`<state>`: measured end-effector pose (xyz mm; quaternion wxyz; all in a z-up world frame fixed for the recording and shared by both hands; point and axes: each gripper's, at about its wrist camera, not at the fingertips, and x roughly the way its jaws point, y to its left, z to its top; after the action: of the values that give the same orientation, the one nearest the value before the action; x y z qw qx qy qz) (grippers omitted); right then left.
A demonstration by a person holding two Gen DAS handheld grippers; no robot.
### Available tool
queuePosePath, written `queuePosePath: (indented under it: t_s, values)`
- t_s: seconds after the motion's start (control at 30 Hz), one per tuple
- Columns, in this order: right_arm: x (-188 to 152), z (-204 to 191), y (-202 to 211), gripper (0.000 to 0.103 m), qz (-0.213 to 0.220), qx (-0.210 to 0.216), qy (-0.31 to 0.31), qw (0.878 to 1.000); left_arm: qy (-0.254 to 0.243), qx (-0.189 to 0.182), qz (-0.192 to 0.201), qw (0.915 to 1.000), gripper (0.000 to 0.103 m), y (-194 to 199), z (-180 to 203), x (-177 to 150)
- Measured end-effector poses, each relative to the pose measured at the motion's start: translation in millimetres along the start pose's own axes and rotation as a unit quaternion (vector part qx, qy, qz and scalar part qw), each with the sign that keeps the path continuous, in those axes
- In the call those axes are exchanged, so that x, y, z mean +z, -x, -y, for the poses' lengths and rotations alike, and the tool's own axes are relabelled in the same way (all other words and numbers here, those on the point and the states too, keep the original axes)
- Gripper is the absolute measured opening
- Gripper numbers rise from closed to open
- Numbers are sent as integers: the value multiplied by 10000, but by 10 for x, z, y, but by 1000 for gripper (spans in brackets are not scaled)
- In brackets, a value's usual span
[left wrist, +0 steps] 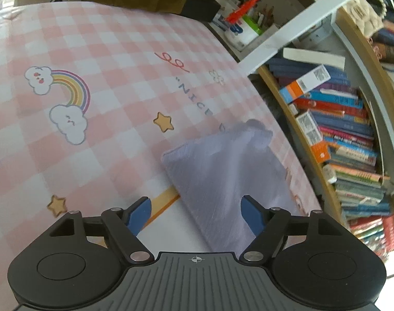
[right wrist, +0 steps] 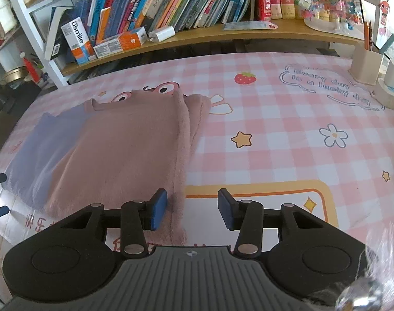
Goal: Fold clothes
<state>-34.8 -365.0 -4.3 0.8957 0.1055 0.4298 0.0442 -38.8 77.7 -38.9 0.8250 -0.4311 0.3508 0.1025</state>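
Note:
A folded pink fuzzy garment [right wrist: 124,150] lies flat on the checked tablecloth [right wrist: 274,134], overlapping a lavender cloth [right wrist: 33,155] that sticks out on its left. My right gripper [right wrist: 193,204] hovers at the garment's near right corner. Its jaws stand apart, the left pad [right wrist: 159,207] over the pink hem and the right pad over bare table; nothing is pinched. In the left wrist view the lavender cloth [left wrist: 222,176] lies flat, blurred at its far end. My left gripper [left wrist: 195,204] is wide open around its near edge without pressing on it.
A wooden shelf [right wrist: 222,36] packed with books and small boxes runs along the table's far side. A beige pen holder [right wrist: 365,62] and a white pot stand at the far right. Dark clutter and a pen box [left wrist: 238,23] sit beyond the table's other end.

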Motion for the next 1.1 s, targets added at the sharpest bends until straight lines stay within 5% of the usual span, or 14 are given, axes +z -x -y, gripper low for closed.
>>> queuePosePath:
  t_s: [0.27,0.6,0.73,0.8,0.87,0.97,1.1]
  values:
    - [0,15,-79,39,-103,-86,-209,9997,301,-274,-11,9992,73,-183,-5,117]
    - [-22,-41,-117,30,-223,-65,-220,9995,680,-295,-72,9972,20,-295,-140,179]
    - [-22,-78,-130,28,-235,-71,-194,9995,-280,-278,56,9992,7,-244,9,176]
    - [-21,-99,-141,27,-240,-71,-184,9995,-1537,-309,398,9868,7,-123,300,107]
    - [-18,-134,-149,27,-249,-64,-155,9995,-2052,-695,644,9741,7,4,443,72]
    - [-17,-208,-167,26,-271,-63,-85,9996,-1933,-908,654,9747,7,41,438,138]
    - [-23,-278,-164,26,-290,-54,21,9996,-1084,-803,398,9901,7,-73,135,265]
